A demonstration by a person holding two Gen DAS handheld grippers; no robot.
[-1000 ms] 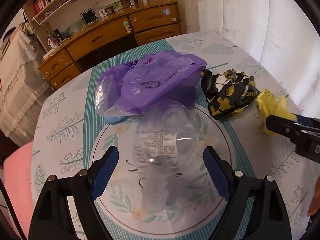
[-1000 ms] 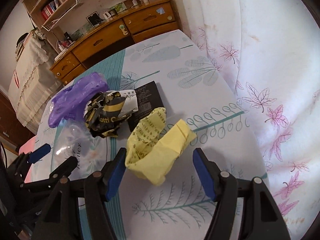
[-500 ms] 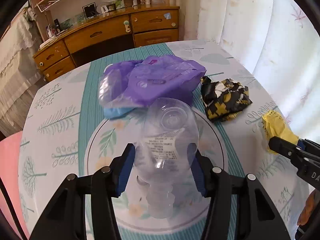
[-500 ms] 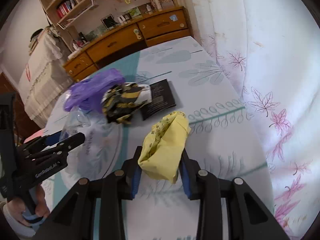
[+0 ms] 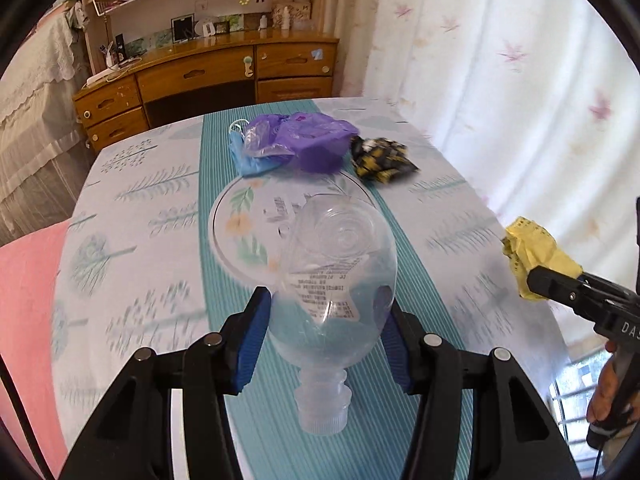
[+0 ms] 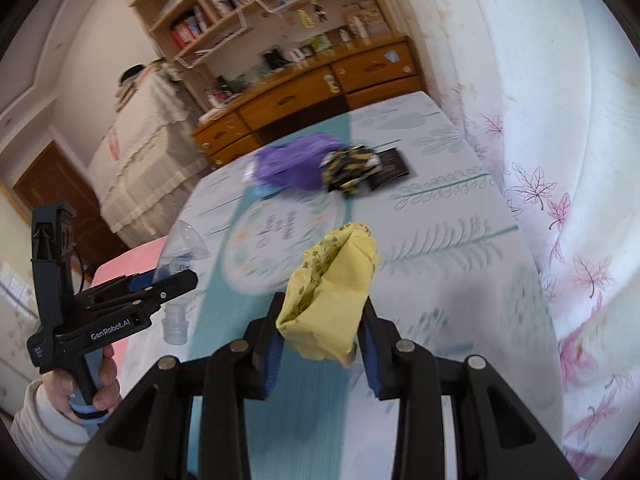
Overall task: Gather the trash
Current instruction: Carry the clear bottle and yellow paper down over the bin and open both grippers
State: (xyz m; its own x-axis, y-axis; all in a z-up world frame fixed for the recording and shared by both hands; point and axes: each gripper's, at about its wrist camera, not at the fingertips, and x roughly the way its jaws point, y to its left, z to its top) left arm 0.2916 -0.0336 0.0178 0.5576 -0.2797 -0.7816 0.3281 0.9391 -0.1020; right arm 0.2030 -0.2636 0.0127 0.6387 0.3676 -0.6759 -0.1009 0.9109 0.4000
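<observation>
Gripping the clear bottle (image 5: 332,280) neck-toward-me in my left claw (image 5: 326,330), yellow wrapper (image 6: 332,300) clamped in my right claw (image 6: 320,344), both above the bed.

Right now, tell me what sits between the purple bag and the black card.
The crumpled black-and-yellow wrapper sits between the purple bag and the black card, seen in the right wrist view.

Wooden desk (image 5: 208,76) under bookshelves (image 6: 248,4), sunlit leaf-print curtain (image 5: 500,80), lace-covered furniture (image 6: 148,152).
</observation>
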